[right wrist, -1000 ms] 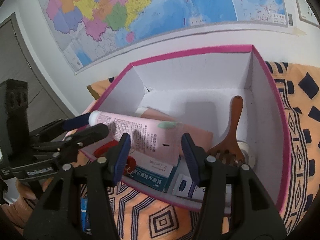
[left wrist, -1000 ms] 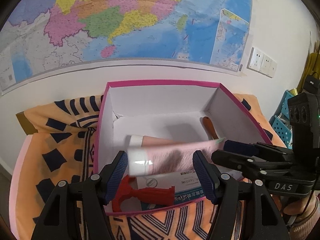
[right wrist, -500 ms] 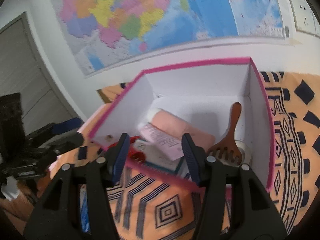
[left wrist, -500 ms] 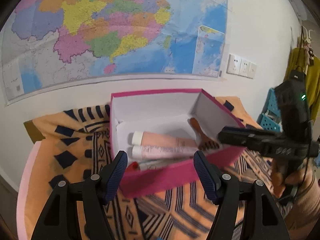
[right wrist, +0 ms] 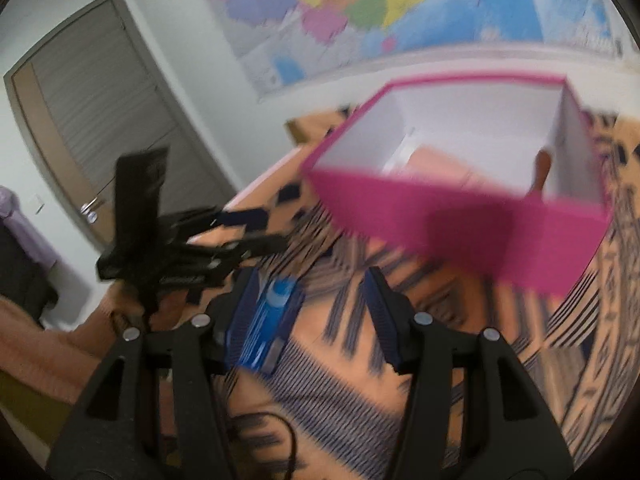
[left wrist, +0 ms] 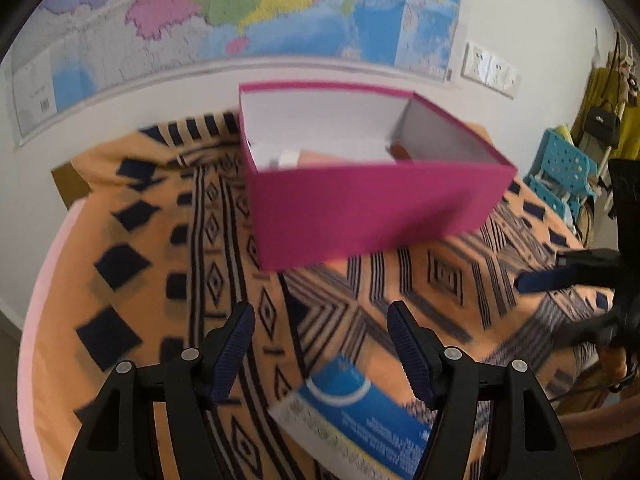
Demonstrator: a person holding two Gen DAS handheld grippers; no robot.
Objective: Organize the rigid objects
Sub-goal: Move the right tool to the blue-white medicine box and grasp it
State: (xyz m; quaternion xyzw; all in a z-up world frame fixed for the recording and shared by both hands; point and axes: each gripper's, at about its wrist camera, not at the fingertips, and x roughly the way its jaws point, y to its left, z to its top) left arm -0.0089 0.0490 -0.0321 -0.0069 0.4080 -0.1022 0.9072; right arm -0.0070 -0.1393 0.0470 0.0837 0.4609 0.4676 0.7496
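Note:
A pink box (left wrist: 360,212) with white inner walls stands on the patterned orange cloth; a pink tube (left wrist: 320,157) and a brown wooden handle (left wrist: 398,148) show inside it. It also shows in the right wrist view (right wrist: 460,224). A blue and white carton (left wrist: 356,420) lies flat on the cloth in front of the box, just below my left gripper (left wrist: 322,344), which is open and empty. My right gripper (right wrist: 312,312) is open and empty, with the carton (right wrist: 268,328) by its left finger. Both views are blurred.
The patterned cloth (left wrist: 160,280) covers a table with a pink edge at the left. A map hangs on the wall (left wrist: 240,8) behind. Blue plastic crates (left wrist: 564,176) stand to the right. A grey door (right wrist: 100,120) is at the left in the right wrist view.
Both grippers have pulled back and down from the box, away from the pink tube left inside it. The blue carton on the cloth has come into view. Both stay open.

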